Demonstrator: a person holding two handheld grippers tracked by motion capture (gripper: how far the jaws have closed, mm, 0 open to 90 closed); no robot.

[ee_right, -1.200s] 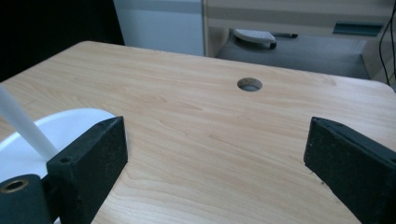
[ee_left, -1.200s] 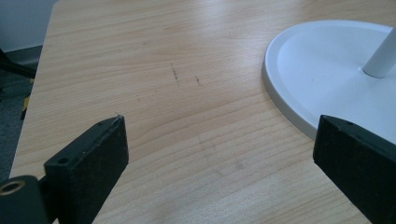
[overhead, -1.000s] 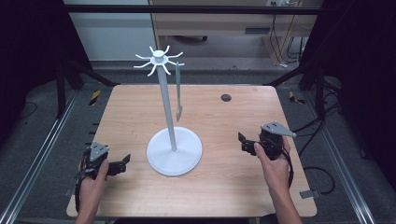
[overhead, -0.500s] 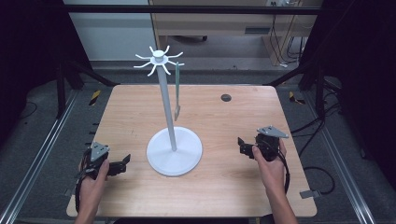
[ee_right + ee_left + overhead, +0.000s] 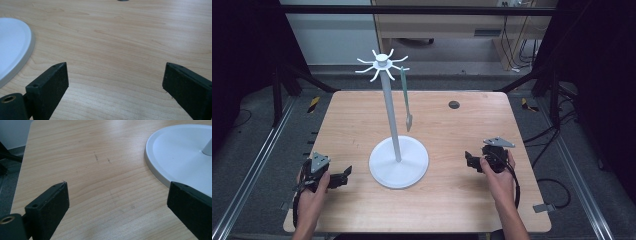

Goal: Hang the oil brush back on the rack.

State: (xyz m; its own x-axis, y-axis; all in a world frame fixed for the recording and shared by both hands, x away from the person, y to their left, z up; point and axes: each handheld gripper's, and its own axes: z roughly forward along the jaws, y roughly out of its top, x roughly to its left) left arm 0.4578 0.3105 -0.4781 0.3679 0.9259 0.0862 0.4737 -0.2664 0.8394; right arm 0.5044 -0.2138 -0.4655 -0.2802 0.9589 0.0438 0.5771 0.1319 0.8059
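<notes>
1. A tall white metal stand [image 5: 398, 160], with a round flat base, a thin upright pole and a crown of short curved hooks at the top, rests at the middle of a pale wooden table [image 5: 452, 210].
2. A slim grey-green utensil [image 5: 406, 97] hangs straight down from one hook on the right of the crown, its flat end just beside the pole and well above the tabletop.
3. The left gripper [image 5: 343, 176], a black two-jaw tool held in the person's left hand [image 5: 314, 192], sits low near the front left of the table, just beside the base. In the left gripper view its jaws stand wide apart and empty, with the base rim [image 5: 160, 173] close ahead.
4. The right gripper [image 5: 470, 161], held in the right hand [image 5: 497, 172], rests on the right side, near the base but apart from it. Its jaws are likewise spread wide, holding nothing.
5. A small dark round plug [image 5: 454, 104] sits in the far part of the table.
6. Judging from this, the hanging looks finished: nothing is left loose on the table, and both tools are released.
</notes>
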